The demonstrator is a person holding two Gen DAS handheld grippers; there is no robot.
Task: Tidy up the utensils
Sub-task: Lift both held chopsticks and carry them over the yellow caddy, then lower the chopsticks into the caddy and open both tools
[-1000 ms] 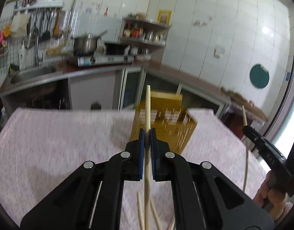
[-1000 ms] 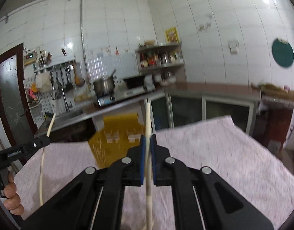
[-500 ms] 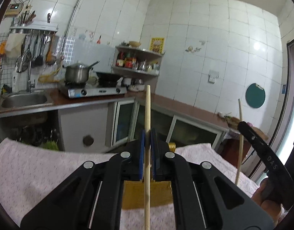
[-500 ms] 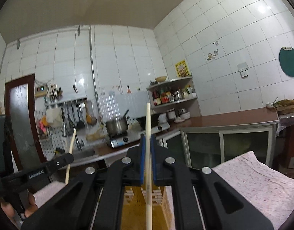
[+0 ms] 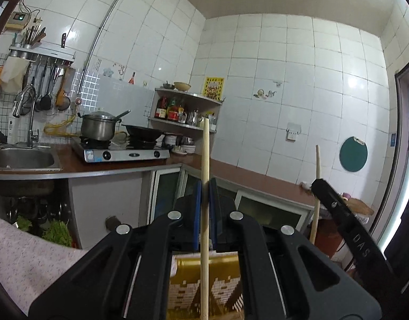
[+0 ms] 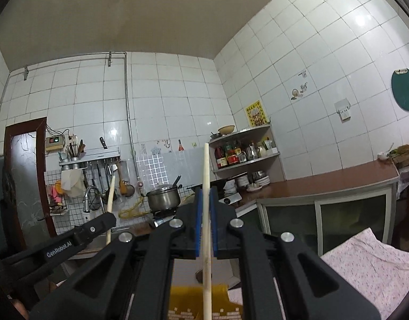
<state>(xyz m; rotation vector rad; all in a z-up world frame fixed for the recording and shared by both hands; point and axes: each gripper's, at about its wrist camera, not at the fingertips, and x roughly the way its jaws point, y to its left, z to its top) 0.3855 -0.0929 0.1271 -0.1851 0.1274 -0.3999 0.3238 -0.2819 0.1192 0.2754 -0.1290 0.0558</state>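
Now: both grippers up, each pinching one chopstick.
L gripper [image 5: 204, 214] clamps a pale, smooth, round wooden chopstick [image 5: 205, 186] upright btwn blue pads [image 5: 196, 213], lower end just above the yellow slotted basket [image 5: 220, 288]. R gripper [image 6: 205, 222] likewise grips its own pale chopstick [image 6: 206, 200], also over the basket, which sits on a pink patterned cloth [image 6: 378, 266].
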